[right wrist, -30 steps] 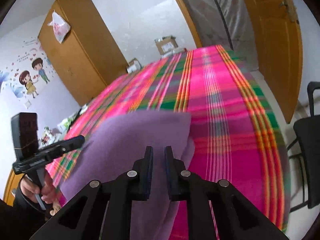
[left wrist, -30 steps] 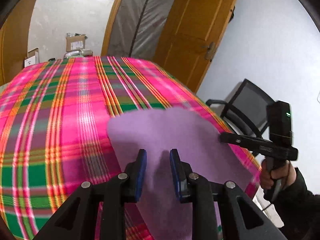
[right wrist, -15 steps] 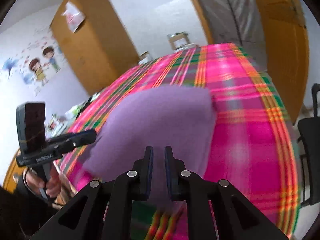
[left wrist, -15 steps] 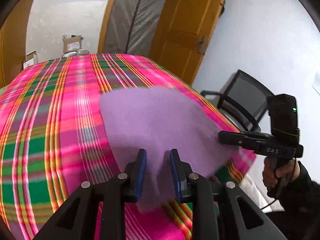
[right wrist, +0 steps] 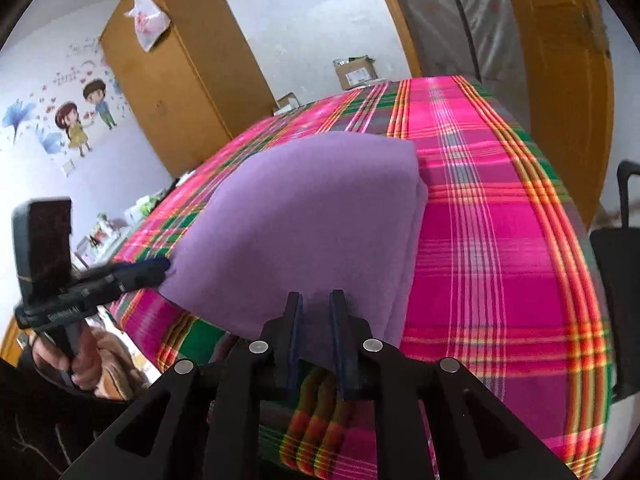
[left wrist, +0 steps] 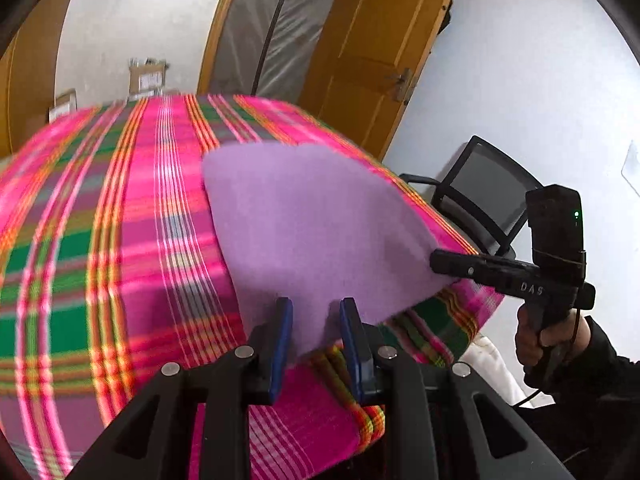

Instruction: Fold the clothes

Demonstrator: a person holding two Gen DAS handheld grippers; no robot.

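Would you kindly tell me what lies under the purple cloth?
The pink plaid bedcover lies under the purple cloth, showing all around it. Both tongs, left and right, grip its near edge. Whatever sits directly beneath the cloth is covered.

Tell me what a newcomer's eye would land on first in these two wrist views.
The loud pink, green and orange plaid cover fills both views, spread over the whole bed. On it, at the near edge, a plain purple garment is stretched between the left gripper and the right gripper, each shut on a near corner. Behind, cartoon children stickers mark the wall beside a wooden wardrobe.
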